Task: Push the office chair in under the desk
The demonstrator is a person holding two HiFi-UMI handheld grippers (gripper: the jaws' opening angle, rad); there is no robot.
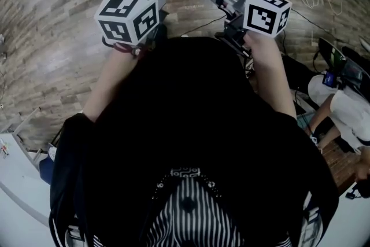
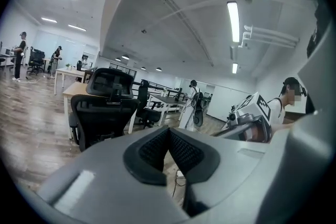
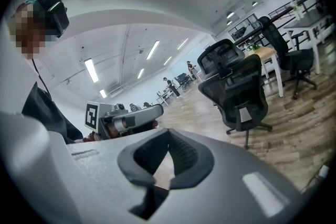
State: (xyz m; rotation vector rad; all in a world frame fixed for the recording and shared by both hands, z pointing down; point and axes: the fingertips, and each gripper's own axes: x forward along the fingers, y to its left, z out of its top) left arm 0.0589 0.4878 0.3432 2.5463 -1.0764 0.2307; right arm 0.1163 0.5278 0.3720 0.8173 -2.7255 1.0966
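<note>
The left gripper [image 2: 168, 147] has its jaws pressed together, pad against pad, with nothing between them. The right gripper [image 3: 168, 152] is in the same state, closed and empty. The person holds the 2 grippers up in front of the chest, near each other, above the wooden floor [image 1: 58, 37], and they touch nothing.

The black office chair [image 2: 100, 113], which has a headrest, stands well apart from both grippers, across a stretch of bare floor. Its backrest is turned toward the person. Just behind it is the light wooden desk [image 2: 73, 91]. In the right gripper view the wheeled base of the chair stands out on the open floor in front of the desk. The seat therefore seems to be mostly not under the tabletop, although I cannot tell exactly how much of it is.

In my judgement the task has hardly begun, because there is no contact with the chair. What is left is nearly everything: to come close to the chair, to put the closed grippers against the backrest, and to push until the seat goes under the desk.
</note>
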